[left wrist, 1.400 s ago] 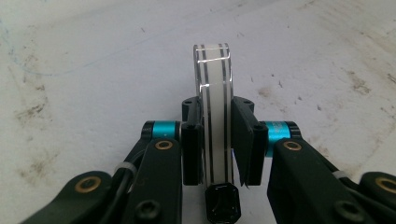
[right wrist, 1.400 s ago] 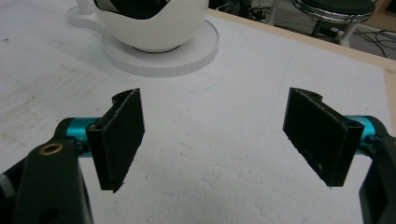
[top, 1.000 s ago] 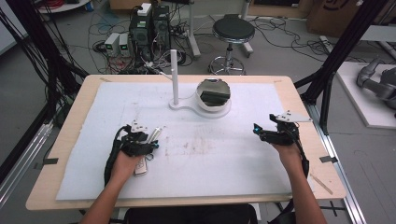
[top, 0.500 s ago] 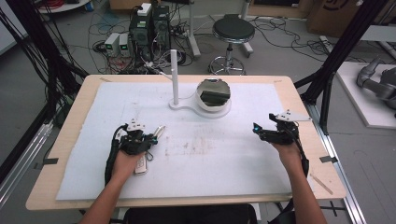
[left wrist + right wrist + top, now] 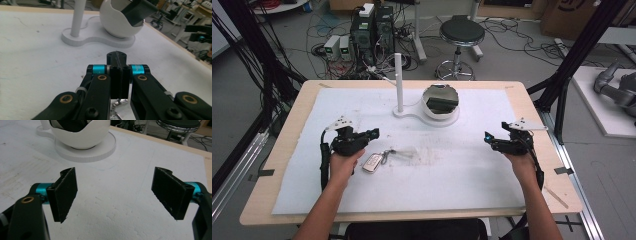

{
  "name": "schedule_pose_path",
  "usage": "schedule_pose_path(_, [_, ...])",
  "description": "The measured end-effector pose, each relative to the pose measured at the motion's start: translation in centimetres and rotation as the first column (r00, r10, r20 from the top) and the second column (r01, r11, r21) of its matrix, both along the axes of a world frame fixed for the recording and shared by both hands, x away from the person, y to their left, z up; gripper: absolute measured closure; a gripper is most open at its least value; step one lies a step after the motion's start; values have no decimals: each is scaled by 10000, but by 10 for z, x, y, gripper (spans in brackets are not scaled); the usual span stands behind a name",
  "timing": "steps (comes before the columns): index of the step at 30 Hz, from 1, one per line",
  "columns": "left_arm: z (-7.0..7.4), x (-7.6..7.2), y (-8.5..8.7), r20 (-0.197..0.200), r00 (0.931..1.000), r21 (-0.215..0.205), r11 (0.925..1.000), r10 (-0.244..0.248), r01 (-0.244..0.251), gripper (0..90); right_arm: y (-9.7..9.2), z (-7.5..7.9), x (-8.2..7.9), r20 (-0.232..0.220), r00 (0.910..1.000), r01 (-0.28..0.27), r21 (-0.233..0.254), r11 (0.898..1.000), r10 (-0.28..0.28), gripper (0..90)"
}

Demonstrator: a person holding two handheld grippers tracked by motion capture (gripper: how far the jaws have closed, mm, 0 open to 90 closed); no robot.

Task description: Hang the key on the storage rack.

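A car key fob with a metal ring lies on the white sheet just right of my left hand. My left gripper hovers above it and points right. Its jaws have just been closing and now meet at the tips, with nothing visible between them. Part of the metal ring shows below the jaws' base. My right gripper hovers over the sheet's right side. It stands open and empty, with only the bare sheet between its pads.
A white stand with an upright post and a bowl holding a dark block sits at the back middle of the table. A stool and computer boxes stand on the floor behind.
My left gripper has risen a little and its jaws have shut. The key fob now lies slightly farther from the table's front edge. My right gripper has stayed in place.
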State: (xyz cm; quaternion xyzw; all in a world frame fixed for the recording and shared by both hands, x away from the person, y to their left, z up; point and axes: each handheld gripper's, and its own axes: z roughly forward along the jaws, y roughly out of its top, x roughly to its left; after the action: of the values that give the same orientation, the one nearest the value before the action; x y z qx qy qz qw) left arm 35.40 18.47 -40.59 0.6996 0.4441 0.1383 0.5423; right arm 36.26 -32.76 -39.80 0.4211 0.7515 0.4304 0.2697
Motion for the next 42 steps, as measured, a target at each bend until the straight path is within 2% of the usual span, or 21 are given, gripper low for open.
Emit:
schedule_pose_path(2, [-3, 1, -3, -33, 10000, 368, 9993, -30, 31, 894, 0, 0, 0, -41, 10000, -39, -31, 10000, 39, 212])
schedule_pose_path(3, [-4, 0, -6, 101, 9998, 748, 9970, -181, 173, 827, 1, -1, 0, -31, 10000, -60, -41, 10000, 60, 212])
schedule_pose_path(5, [-7, 0, -15, 441, 9951, 1144, 9900, -884, 828, 780, 1, -1, 0, -32, 10000, -53, -48, 10000, 53, 212])
schedule_pose_path(7, [-10, 1, -25, 462, 9835, 1542, 9740, -1751, 1661, 613, 1, -1, 0, -33, 10000, -68, -34, 10000, 68, 212])
schedule_pose_path(9, [-13, 3, -35, 400, 9726, 2189, 9517, -2290, 2150, 484, 1, -1, 1, -58, 9999, -124, -35, 9999, 124, 212])
schedule_pose_path(10, [-14, 5, -39, 333, 9644, 2312, 9408, -2622, 2478, 467, 2, -1, 1, -78, 9999, -140, -48, 9999, 140, 212])
schedule_pose_path(11, [-15, 5, -43, 321, 9622, 2622, 9312, -2705, 2531, 461, 2, -2, 1, -58, 9998, -174, -95, 9998, 173, 212])
schedule_pose_path(12, [-16, 6, -47, 306, 9605, 2747, 9263, -2765, 2579, 452, 2, -1, 1, -80, 9998, -164, -76, 9998, 163, 212])
schedule_pose_path(16, [-19, 12, -57, -166, 9522, 2727, 9148, -3052, 2979, 481, 2, -1, 1, -45, 9999, -132, -38, 9999, 132, 212])
schedule_pose_path(19, [-23, 17, -61, -462, 9542, 2682, 9165, -2955, 2968, 493, 2, -1, 1, -79, 9999, -136, -24, 9999, 136, 212])
schedule_pose_path(20, [-25, 18, -62, -583, 9562, 2853, 9131, -2870, 2915, 501, 2, -2, 1, -74, 9998, -190, -57, 9998, 190, 212])
schedule_pose_path(22, [-28, 21, -63, -848, 9580, 2922, 9123, -2740, 2868, 505, 3, -2, 1, -126, 9997, -201, -36, 9998, 200, 212])
schedule_pose_path(25, [-32, 22, -66, -1103, 9546, 3205, 8993, -2765, 2976, 507, 3, -2, 1, -125, 9997, -217, -42, 9998, 216, 213])
schedule_pose_path(28, [-32, 21, -68, -1127, 9548, 3270, 8972, -2749, 2969, 507, 2, -2, 1, -107, 9998, -178, -35, 9998, 177, 213])
schedule_pose_path(30, [-31, 20, -68, -1182, 9513, 3298, 8924, -2846, 3080, 497, 2, -2, 1, -114, 9998, -184, -37, 9998, 184, 213])
schedule_pose_path(31, [-31, 19, -68, -1216, 9517, 3268, 8939, -2821, 3067, 489, 2, -2, 1, -105, 9998, -188, -34, 9998, 188, 213])
schedule_pose_path(32, [-31, 18, -68, -1245, 9474, 3267, 8894, -2949, 3198, 481, 2, -2, 1, -101, 9998, -186, -43, 9998, 186, 213])
schedule_pose_path(35, [-31, 14, -67, -1258, 9396, 3049, 8889, -3183, 3419, 479, 1, -2, 1, -99, 9998, -182, -18, 9998, 182, 213])
schedule_pose_path(38, [-33, 12, -69, -1419, 9315, 3250, 8732, -3348, 3633, 471, 1, -2, 0, -133, 9997, -183, -29, 9998, 183, 213])
schedule_pose_path(40, [-33, 12, -69, -1408, 9284, 3222, 8707, -3440, 3715, 469, 2, -2, 0, -138, 9997, -186, -36, 9998, 186, 213])
schedule_pose_path(42, [-33, 11, -70, -1389, 9307, 3456, 8642, -3384, 3658, 490, 2, -2, 1, -123, 9997, -193, -40, 9998, 193, 213])
